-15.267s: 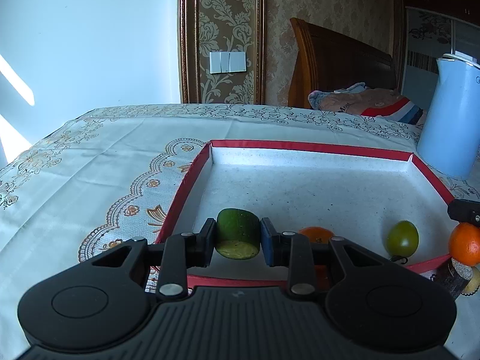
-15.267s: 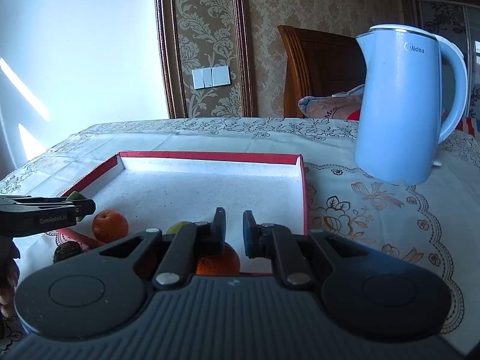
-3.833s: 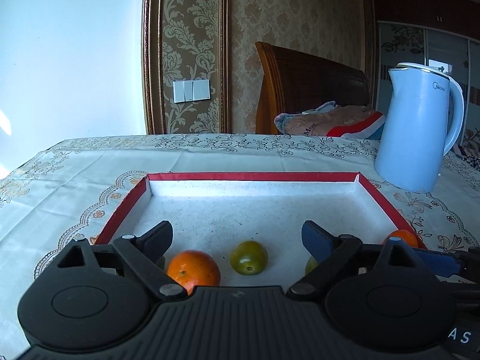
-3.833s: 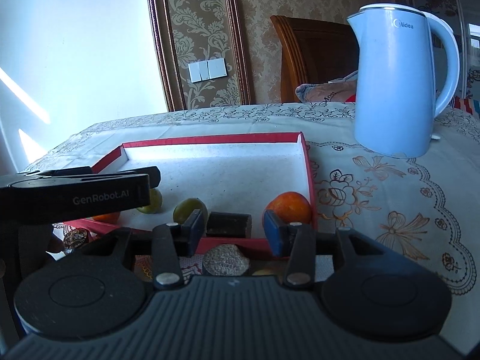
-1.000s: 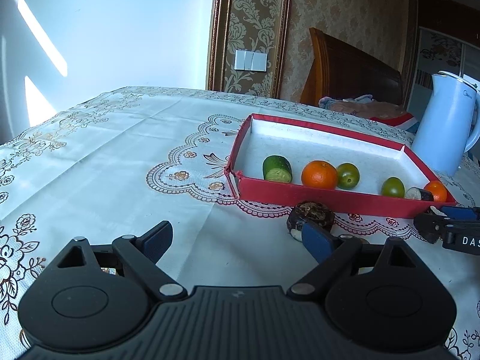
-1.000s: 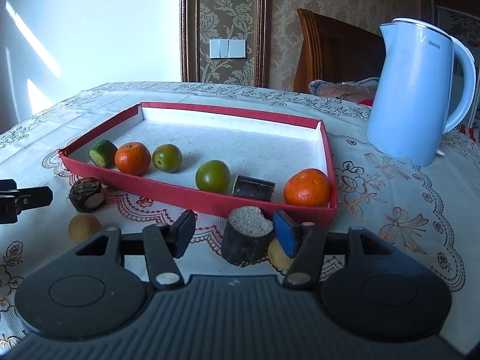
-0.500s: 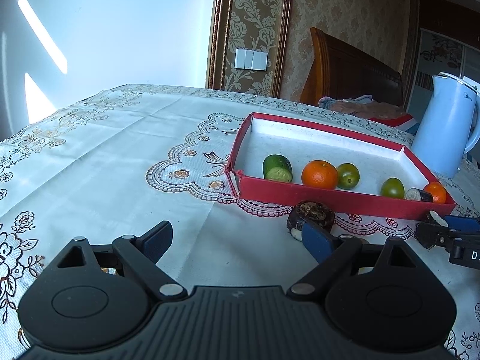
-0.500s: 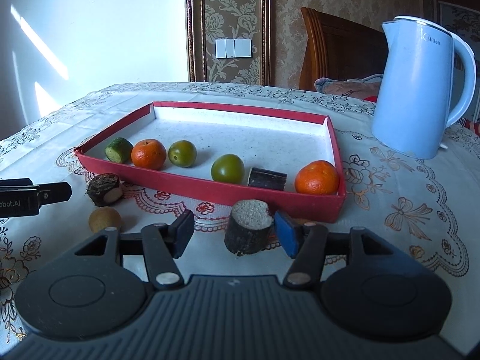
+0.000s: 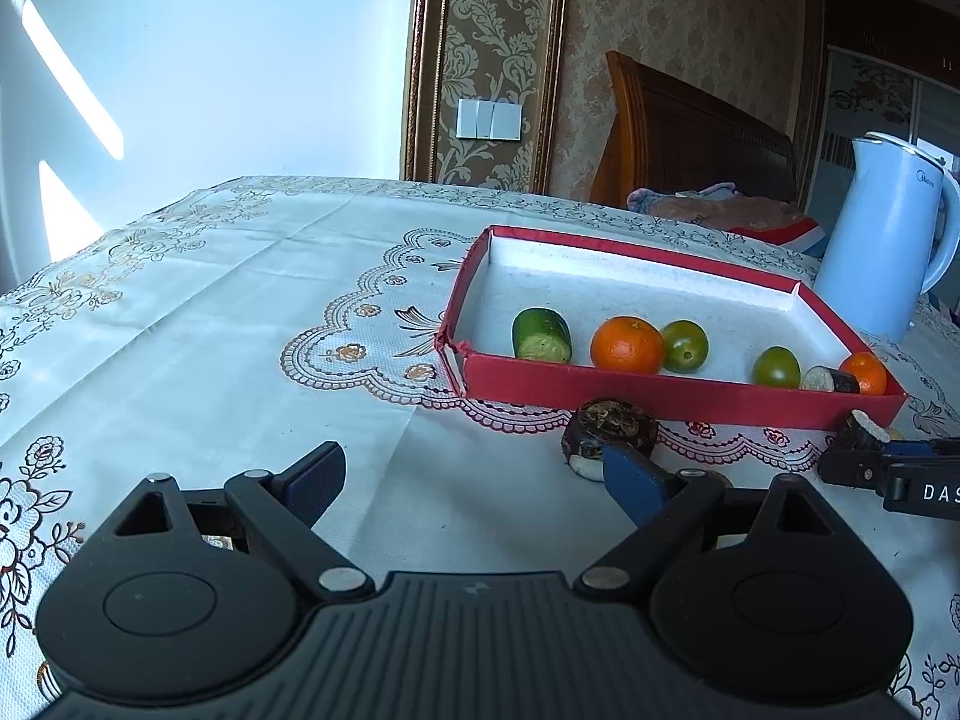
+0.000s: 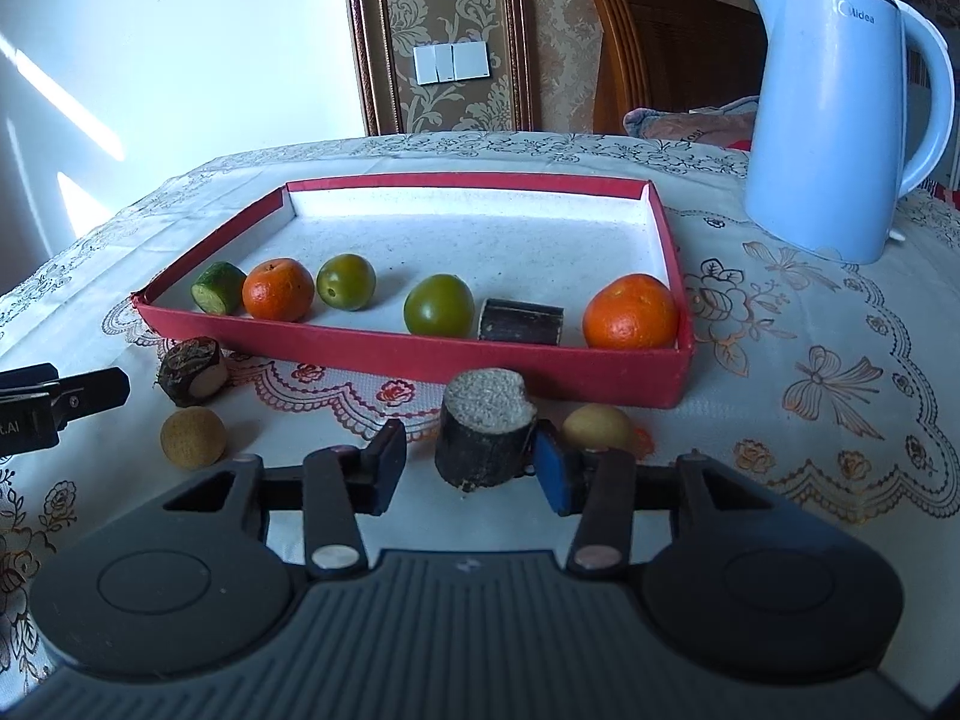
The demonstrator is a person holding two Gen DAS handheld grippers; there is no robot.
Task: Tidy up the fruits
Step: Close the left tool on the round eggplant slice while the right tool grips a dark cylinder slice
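Table: embroidered white cloth point(image 10: 840, 324) before damask wallpaper, blue kettle point(image 10: 834, 114) at the far right
Left gripper point(image 9: 474, 480): jaws spread wide, nothing between them, over bare cloth; a dark husked piece point(image 9: 609, 429) lies just beyond its right finger
Red tray point(image 10: 420, 360): holds, left to right, cucumber stub point(image 10: 216, 287), orange, two green fruits, dark block, orange
Right gripper point(image 10: 471, 468): jaws closing around an upright dark cylinder chunk point(image 10: 485, 437); right pad touching it, left pad apart
Chunk: on the cloth just before the tray's near wall

The right claw point(image 10: 468, 471) is closing around the dark stump-like piece point(image 10: 485, 438).
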